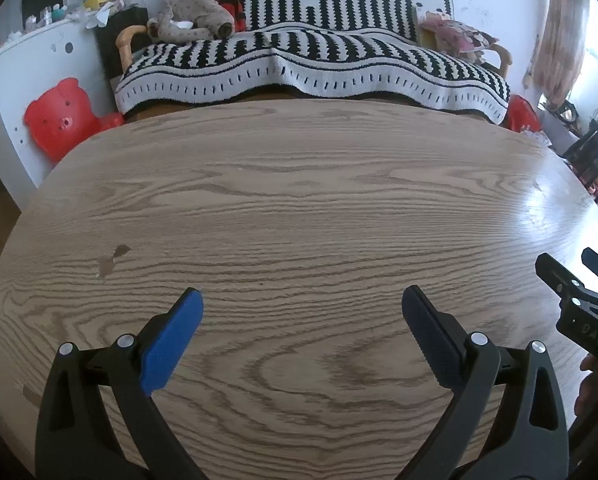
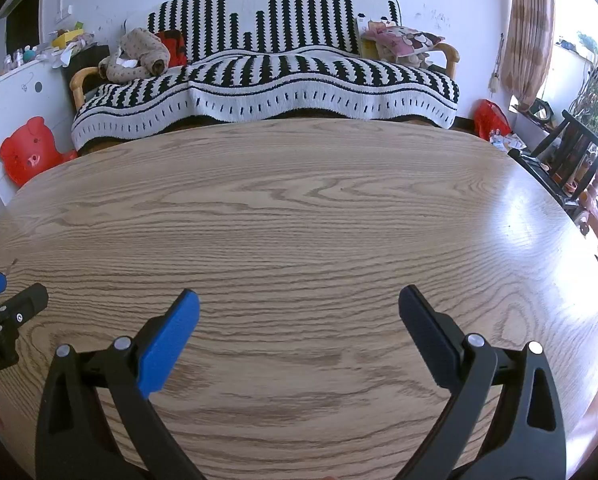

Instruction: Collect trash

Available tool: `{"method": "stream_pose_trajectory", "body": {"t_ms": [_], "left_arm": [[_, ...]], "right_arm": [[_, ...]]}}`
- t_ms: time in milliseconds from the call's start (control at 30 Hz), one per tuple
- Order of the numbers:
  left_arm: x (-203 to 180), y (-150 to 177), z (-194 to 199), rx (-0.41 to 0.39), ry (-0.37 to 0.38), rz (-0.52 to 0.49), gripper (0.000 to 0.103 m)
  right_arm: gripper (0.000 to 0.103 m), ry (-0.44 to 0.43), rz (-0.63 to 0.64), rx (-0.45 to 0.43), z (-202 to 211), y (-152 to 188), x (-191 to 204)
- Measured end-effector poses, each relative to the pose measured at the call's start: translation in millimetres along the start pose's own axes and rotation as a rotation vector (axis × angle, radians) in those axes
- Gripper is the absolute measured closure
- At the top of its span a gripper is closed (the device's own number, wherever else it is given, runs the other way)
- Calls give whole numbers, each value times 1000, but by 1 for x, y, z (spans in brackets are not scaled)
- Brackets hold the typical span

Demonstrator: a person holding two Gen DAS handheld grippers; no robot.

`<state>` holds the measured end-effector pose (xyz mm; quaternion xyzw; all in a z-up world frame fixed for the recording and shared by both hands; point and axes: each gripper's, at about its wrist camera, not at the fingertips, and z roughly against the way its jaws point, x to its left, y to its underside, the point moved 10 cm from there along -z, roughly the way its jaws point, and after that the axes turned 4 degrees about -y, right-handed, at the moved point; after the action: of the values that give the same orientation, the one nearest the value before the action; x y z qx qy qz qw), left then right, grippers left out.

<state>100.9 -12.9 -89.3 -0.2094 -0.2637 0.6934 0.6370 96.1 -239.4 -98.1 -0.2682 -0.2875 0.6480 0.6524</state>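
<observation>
Both grippers hover over the bare wooden table (image 1: 299, 200), the left gripper (image 1: 302, 304) and right gripper (image 2: 299, 304) each with fingers spread wide and holding nothing. No trash shows on the table in either view, so this looks like a searching step; the next move calls for finding a piece. Only the right wrist view shows the dark chair (image 2: 571, 152) at right of the frame.

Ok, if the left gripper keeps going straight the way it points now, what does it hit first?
Probably nothing nearby: the left gripper is open over bare wooden table. Beyond the far edge sits the striped sofa, though depth is hard to judge.
</observation>
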Motion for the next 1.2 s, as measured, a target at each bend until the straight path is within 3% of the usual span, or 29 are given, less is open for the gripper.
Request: {"method": "stream_pose_trajectory", "body": {"t_ms": [200,333,500,667,733,867,1200], "left_arm": [[0,0,1,-7,-29,-13,6],[-3,1,2,-1,10,9,6],[-7,5,0,40,-8,26,7],[-11,1,4,19,-15,51,6],[-12,0,5,18,-50,51,6],[-8,-2,15,-43,-200,5,6],[-7,-5,8,-30,-118,10,6]], "right_arm": [[7,-1,-2,1,0,0,1],[7,-1,-3,4,-1,1,-2],[7,0,2,5,-2,1,-2],[7,2,2,8,-3,4,-5],[7,3,-1,10,-4,5,-9],[7,2,-9,14,-6,6,-12],[7,0,-9,20,-8,6,-13]]}}
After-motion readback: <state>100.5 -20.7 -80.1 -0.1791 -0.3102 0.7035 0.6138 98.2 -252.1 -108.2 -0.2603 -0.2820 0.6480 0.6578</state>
